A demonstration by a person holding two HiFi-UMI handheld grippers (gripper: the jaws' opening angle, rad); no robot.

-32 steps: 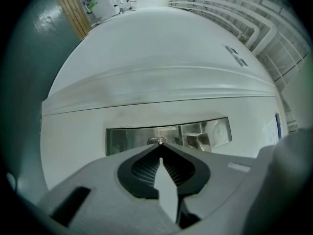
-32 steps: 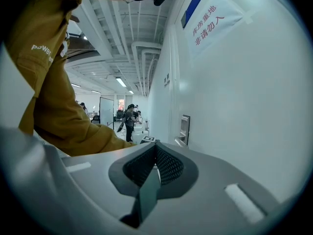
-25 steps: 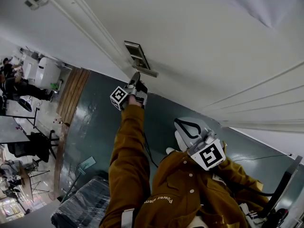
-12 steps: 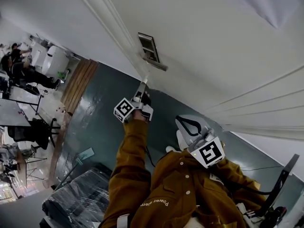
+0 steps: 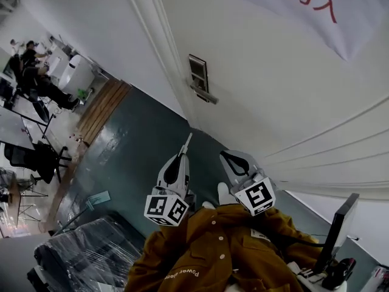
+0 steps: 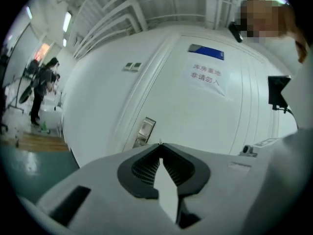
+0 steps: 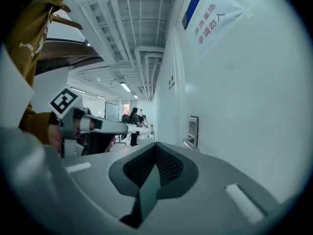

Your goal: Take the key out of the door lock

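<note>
The metal lock plate (image 5: 197, 74) with its lever handle (image 5: 204, 93) sits on the white door (image 5: 273, 90). My left gripper (image 5: 185, 146) is held well below the lock, away from the door, with its jaws together. A thin pale key (image 5: 189, 137) pokes out from its tip. In the left gripper view the key (image 6: 160, 142) shows as a small nub above the closed left gripper (image 6: 160, 147), with the lock plate (image 6: 145, 129) far beyond. My right gripper (image 5: 224, 154) is held near my chest, shut and empty. The right gripper (image 7: 156, 145) faces along the door past the lock plate (image 7: 193, 130).
A white sign with red characters (image 5: 304, 2) hangs on the door. People sit at desks (image 5: 30, 62) far off at the left, beyond a wooden floor strip (image 5: 100, 111). A plastic-wrapped dark bundle (image 5: 91, 257) lies low left. A monitor (image 5: 340, 224) stands at the right.
My left gripper has drawn back from the lock and come down toward my body, still shut, with the key at its tip. The right gripper has stayed near my chest.
</note>
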